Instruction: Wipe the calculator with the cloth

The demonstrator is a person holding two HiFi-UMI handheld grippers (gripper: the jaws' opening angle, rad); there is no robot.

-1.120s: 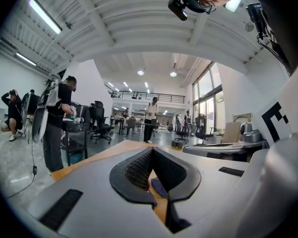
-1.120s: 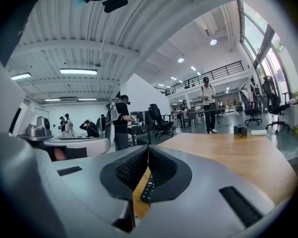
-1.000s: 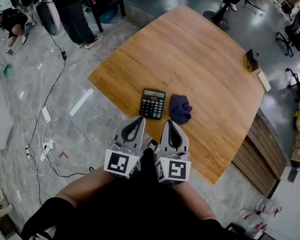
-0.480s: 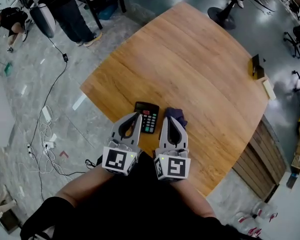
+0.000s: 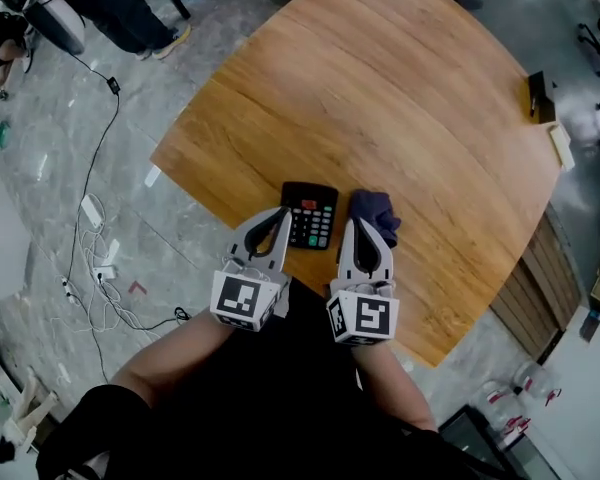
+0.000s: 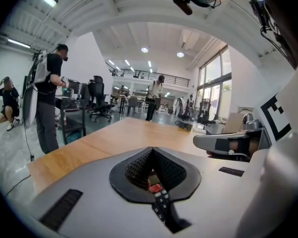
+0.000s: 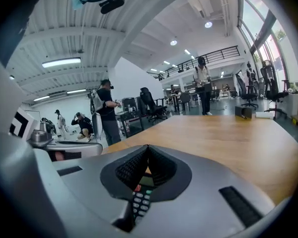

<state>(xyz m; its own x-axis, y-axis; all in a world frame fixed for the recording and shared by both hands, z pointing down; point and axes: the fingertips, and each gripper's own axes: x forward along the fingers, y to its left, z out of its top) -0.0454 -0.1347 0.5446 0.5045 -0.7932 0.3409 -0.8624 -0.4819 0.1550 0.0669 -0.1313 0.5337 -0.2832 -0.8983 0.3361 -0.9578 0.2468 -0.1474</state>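
My left tool (image 5: 279, 214) and my right tool (image 5: 360, 226) both have their jaws pressed together with nothing pinched. I hold them side by side over the near edge of the wooden counter (image 5: 380, 98). The black calculator (image 5: 311, 214) lies flat on the counter between their tips. The dark blue cloth (image 5: 377, 211) sits crumpled just to its right, beside my right tool's tip.
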